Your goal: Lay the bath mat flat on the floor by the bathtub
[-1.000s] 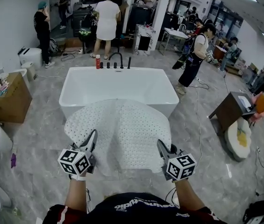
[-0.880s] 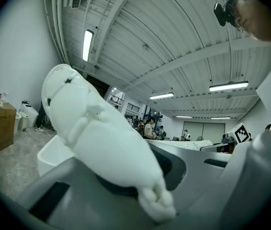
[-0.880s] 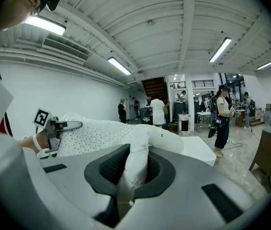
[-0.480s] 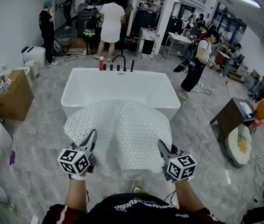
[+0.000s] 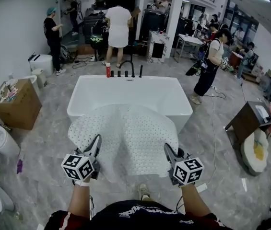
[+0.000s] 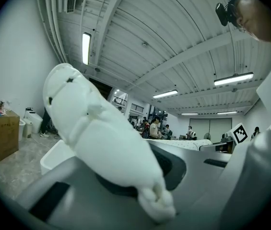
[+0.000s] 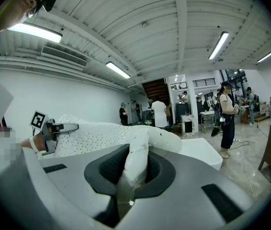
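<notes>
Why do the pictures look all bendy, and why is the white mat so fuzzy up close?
Head view: the wide lens bends the bathtub rim. Left gripper view: dark round border, and the bath mat is close and soft. Right gripper view: a ceiling lamp glares bright.

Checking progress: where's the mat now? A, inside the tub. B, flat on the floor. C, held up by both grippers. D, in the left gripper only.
C: the left gripper and right gripper each clamp a near edge of the mat, holding it off the floor before the tub.
</notes>
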